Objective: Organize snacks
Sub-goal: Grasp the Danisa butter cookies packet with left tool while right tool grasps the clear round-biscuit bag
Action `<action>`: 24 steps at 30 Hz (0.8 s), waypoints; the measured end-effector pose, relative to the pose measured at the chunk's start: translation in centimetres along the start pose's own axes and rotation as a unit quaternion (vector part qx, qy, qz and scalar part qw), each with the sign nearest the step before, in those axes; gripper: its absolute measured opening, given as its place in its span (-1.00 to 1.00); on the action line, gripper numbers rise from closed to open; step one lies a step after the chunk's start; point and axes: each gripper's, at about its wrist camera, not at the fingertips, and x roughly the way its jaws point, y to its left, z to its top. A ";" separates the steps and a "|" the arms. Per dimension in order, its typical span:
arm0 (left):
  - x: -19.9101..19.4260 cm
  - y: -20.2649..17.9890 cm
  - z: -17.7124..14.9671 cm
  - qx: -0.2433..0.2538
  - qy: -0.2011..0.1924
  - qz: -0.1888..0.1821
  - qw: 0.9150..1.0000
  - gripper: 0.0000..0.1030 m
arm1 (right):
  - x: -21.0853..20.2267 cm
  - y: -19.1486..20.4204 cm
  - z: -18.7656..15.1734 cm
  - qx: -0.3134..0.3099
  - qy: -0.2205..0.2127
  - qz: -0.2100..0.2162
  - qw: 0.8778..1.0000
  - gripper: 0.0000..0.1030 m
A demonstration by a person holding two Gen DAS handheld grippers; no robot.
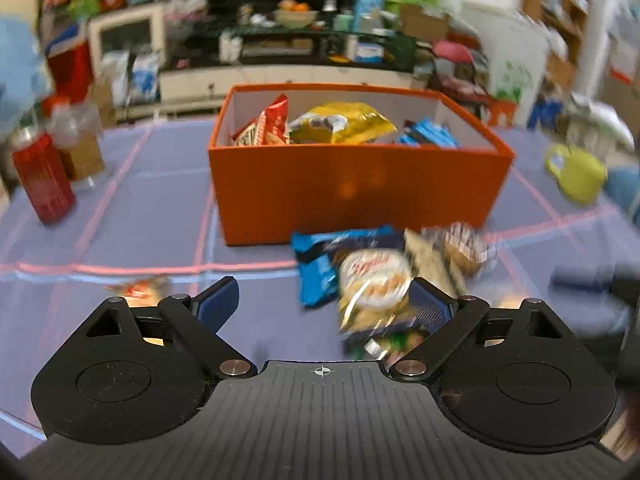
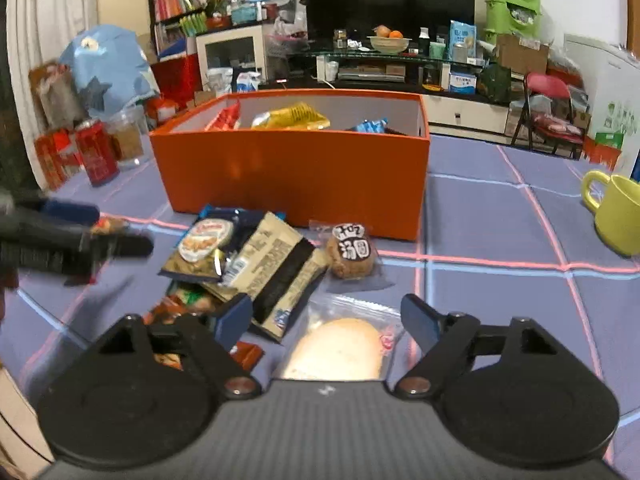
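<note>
An orange box (image 2: 296,176) stands on the blue tabletop (image 2: 500,232) with pink grid lines, and already holds a red packet (image 1: 268,124), a yellow bag (image 1: 344,122) and a small blue packet (image 1: 430,134). Just in front of the box lies a loose pile of snacks: a gold bag with a round label (image 2: 200,246) lying partly over a blue packet (image 1: 316,268), a beige-and-black packet (image 2: 272,276) beside it, a brown round cake in clear wrap (image 2: 352,252) to the right, and a pale bun in clear wrap (image 2: 340,350) nearest the right camera. The left gripper (image 1: 322,304) has its jaws spread wide, its right finger touching or just over the gold bag, though motion blur hides whether there is contact. The right gripper (image 2: 328,316) also has its jaws wide apart, straddling the pale bun without closing on it; its left finger sits over the edge of the beige-and-black packet. A red can (image 2: 96,152) and a clear jar (image 2: 128,140) stand to the left of the box, a yellow-green mug (image 2: 616,208) well off to the right
</note>
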 end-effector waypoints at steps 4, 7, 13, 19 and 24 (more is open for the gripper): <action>2.7 -1.5 1.0 -0.029 0.016 -0.010 0.999 0.03 | 0.9 -0.7 -0.6 0.025 0.033 0.002 0.999 0.55; 4.2 -2.5 1.0 -0.007 0.025 -0.011 1.000 -0.02 | 0.9 -0.2 -1.2 0.018 0.038 0.007 0.999 0.54; 6.5 -1.6 0.3 -0.017 0.053 0.014 0.998 -0.36 | 1.1 0.4 -1.4 0.017 0.044 0.017 0.999 0.57; 6.5 -0.9 0.1 -0.028 0.051 0.011 0.998 -0.41 | 1.2 0.3 -1.6 0.017 0.042 0.010 0.999 0.57; 6.4 -1.1 0.0 -0.016 0.046 0.012 0.999 -0.48 | 2.0 0.7 -2.3 0.017 0.054 -0.012 0.998 0.61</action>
